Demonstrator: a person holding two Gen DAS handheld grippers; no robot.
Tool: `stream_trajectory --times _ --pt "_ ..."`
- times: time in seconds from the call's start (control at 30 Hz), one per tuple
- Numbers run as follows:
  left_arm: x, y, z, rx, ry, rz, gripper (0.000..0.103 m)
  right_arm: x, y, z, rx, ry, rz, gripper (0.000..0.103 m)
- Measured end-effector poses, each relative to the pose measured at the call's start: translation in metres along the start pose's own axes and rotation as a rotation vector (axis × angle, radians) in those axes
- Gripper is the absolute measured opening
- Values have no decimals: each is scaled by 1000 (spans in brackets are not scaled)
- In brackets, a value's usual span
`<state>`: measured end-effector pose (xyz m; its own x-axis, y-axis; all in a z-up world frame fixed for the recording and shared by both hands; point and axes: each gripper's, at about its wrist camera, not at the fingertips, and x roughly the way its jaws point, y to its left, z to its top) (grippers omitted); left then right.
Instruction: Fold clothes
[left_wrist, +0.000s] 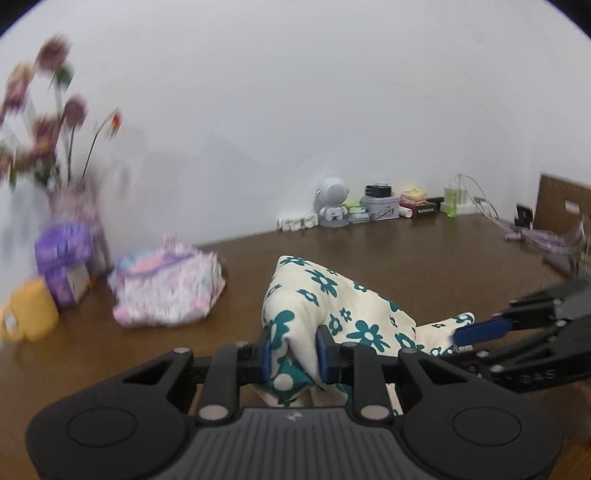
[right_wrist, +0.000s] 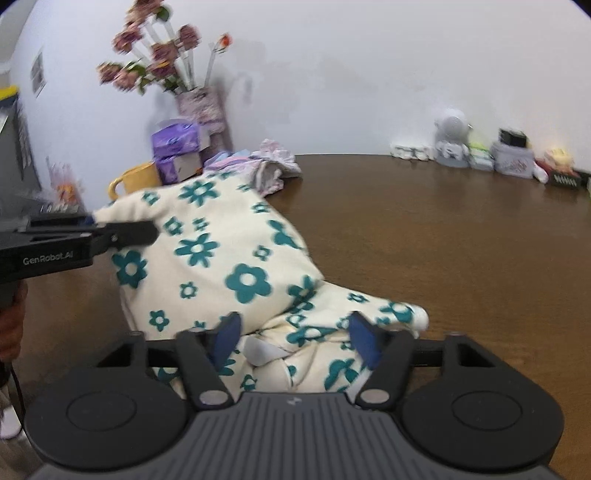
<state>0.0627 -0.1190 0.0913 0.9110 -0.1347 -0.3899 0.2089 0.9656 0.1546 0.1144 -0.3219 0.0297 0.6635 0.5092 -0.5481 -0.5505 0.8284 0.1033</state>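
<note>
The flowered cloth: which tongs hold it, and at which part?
The left tongs pinch a raised fold of the flowered cloth. The right tongs straddle its lower bunched edge; grip unclear.

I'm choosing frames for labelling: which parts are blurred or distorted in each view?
Left wrist view: flowers, yellow mug and pink clothes smeared by motion; floral garment fairly sharp. Right wrist view: flowers blurred, garment slightly soft. Both show fisheye bending with dark corners.

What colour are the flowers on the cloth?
Teal flowers with white middles on the cream cloth, clearest in the right wrist view.
</note>
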Motion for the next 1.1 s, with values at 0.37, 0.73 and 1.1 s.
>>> stream_trajectory --times 0.37,0.73,1.1 --pt "-30 -76 9 326 -145 -93 22 13 9 0 -109 42 -17 23" --pt "-24 -138 8 417 -122 -302 22 -37 -32 -20 52 3 -113 23" --pt "21 -164 2 399 50 -461 25 -76 -67 -49 226 -47 -190 24"
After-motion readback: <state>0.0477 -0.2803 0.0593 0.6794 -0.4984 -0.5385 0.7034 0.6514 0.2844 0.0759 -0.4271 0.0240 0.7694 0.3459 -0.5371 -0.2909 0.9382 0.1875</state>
